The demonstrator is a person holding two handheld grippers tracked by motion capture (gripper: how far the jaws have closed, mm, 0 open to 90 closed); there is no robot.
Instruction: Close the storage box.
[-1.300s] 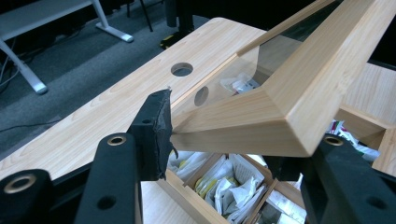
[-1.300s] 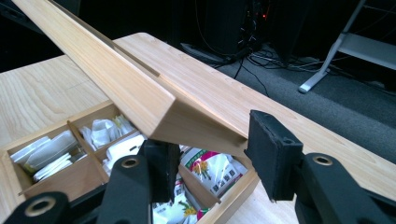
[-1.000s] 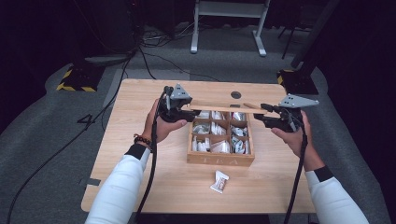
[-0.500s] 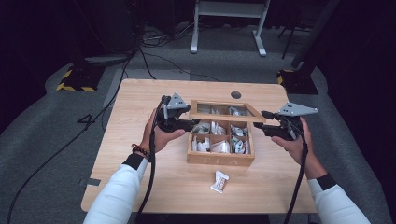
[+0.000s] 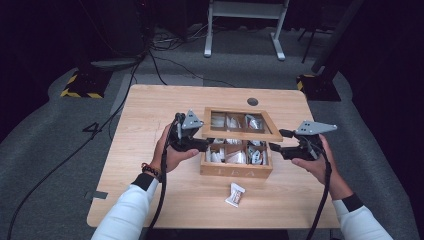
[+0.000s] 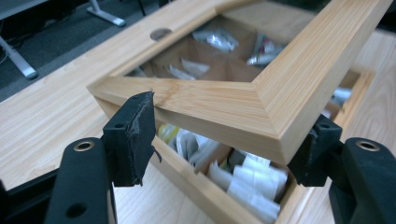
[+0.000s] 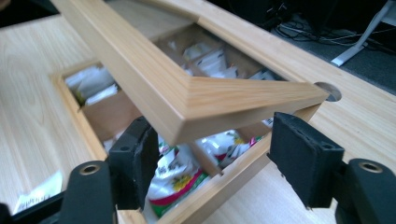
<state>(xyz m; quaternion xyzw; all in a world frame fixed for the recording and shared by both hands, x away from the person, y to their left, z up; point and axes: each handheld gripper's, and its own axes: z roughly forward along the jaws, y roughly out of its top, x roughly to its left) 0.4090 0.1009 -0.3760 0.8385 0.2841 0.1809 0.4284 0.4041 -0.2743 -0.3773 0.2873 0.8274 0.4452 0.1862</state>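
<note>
A wooden compartment box (image 5: pixel 235 172) full of tea packets (image 7: pixel 175 175) stands mid-table. Its glass-paned lid (image 5: pixel 240 135) hangs half raised, hinged at the far side. My left gripper (image 5: pixel 207 142) is at the lid's front left corner. In the left gripper view that corner (image 6: pixel 261 116) lies between the wide-set jaws of my left gripper (image 6: pixel 226 135). My right gripper (image 5: pixel 276 140) is at the front right corner. The right gripper view has the corner (image 7: pixel 224 107) above and between the spread pads of my right gripper (image 7: pixel 219 144), with a gap on the right side.
One loose tea packet (image 5: pixel 235 194) lies on the wooden table (image 5: pixel 150 115) just in front of the box. A round cable hole (image 5: pixel 252 101) sits behind the box. Dark floor with cables and a desk frame (image 5: pixel 245 30) lie beyond the table's far edge.
The lid has come down from a steeper angle toward the box, and both grippers have moved down and toward the person with its front corners.
</note>
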